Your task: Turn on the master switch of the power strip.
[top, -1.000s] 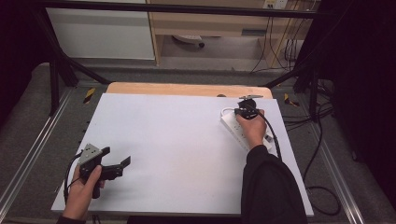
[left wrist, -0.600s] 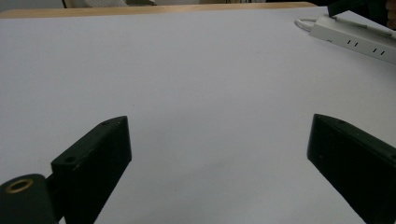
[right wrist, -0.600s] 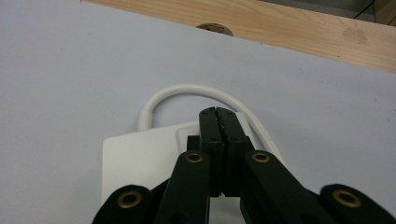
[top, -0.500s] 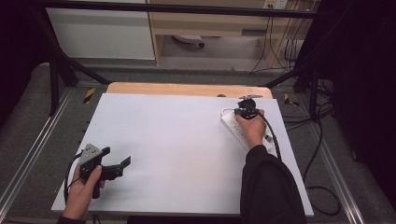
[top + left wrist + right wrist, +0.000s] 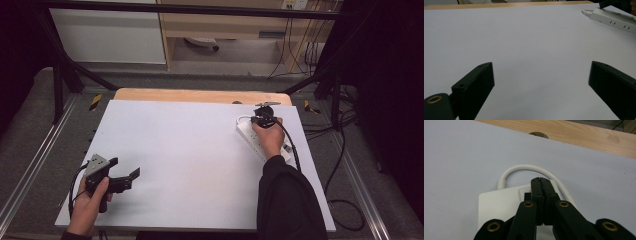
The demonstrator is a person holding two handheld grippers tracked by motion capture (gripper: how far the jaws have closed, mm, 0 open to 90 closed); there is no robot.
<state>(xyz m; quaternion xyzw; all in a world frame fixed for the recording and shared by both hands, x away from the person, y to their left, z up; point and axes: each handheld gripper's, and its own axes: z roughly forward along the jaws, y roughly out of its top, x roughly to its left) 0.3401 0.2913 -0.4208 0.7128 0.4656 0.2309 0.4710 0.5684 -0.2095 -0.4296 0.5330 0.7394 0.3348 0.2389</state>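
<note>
My left gripper (image 5: pixel 127 176) low at the near left of the white surface (image 5: pixel 190 150), jaws wide and empty, my right gripper (image 5: pixel 540 181) at far right, jaws pressed together, tips over the power strip's (image 5: pixel 250 137) cord end, no readable writing on it

The power strip (image 5: pixel 499 205) looks like smooth white plastic. The table (image 5: pixel 190 145) top is matt white, with bare wood edge (image 5: pixel 579 135) at 12 o'clock.
</note>
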